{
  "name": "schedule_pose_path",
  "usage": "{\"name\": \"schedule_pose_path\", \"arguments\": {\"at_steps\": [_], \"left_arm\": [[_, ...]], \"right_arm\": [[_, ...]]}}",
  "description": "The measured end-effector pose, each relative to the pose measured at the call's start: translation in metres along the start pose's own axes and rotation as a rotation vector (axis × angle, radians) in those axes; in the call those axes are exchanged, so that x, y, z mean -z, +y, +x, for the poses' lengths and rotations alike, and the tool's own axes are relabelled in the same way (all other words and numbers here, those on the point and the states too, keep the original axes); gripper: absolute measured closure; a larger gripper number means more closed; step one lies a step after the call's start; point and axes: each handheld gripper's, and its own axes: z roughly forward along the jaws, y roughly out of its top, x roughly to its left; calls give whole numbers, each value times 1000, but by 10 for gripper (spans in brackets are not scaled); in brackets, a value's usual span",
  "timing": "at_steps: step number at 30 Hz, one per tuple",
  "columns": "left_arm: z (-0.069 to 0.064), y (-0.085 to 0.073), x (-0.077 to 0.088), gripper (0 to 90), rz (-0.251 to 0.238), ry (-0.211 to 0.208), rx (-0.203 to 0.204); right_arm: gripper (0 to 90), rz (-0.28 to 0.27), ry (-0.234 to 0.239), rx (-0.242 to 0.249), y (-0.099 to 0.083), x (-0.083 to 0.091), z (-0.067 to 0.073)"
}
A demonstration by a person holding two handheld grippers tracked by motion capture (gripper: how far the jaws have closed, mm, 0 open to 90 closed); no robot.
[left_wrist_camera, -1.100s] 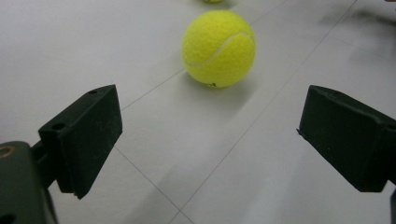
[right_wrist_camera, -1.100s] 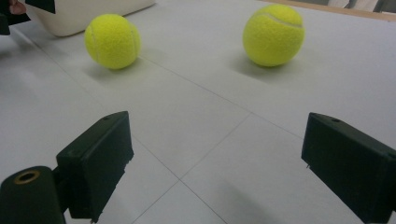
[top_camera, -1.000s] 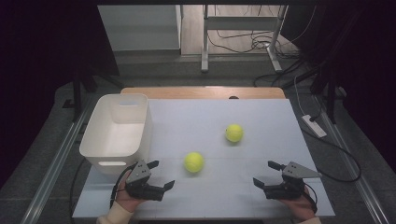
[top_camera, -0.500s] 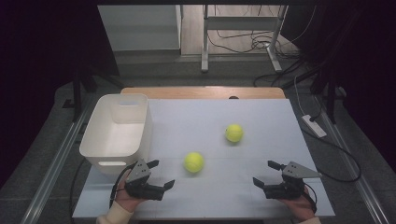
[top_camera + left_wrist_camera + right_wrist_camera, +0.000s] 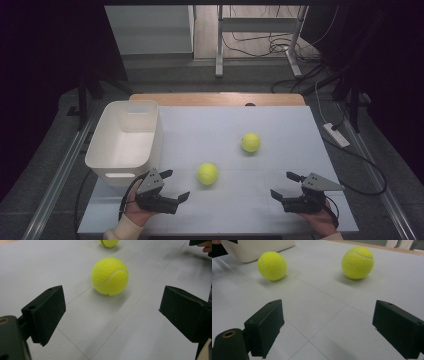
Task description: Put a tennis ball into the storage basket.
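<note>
Two yellow tennis balls lie on the white table top. The near ball (image 5: 207, 173) rests just ahead of my left gripper (image 5: 175, 185) and sits between its wide-apart jaws in the left gripper view (image 5: 110, 276). The far ball (image 5: 250, 142) lies further back and to the right, also at the top of that view (image 5: 109, 242). My right gripper (image 5: 285, 185) stands open near the front right. Its view shows the near ball (image 5: 272, 265) at left and the far ball (image 5: 357, 263) at right, both well ahead of the jaws.
A white plastic bin (image 5: 125, 142) stands at the left of the table, just behind my left gripper; its wall (image 5: 254, 247) shows in the right gripper view. A wooden strip (image 5: 215, 99) edges the table's far side. Cables lie on the floor beyond.
</note>
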Motion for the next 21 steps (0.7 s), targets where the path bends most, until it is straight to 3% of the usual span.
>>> {"name": "schedule_pose_path", "arguments": {"at_steps": [21], "left_arm": [[-6,26,-4,77,32,-26,-10]], "right_arm": [[107,2,4,1,0,-1,1]]}}
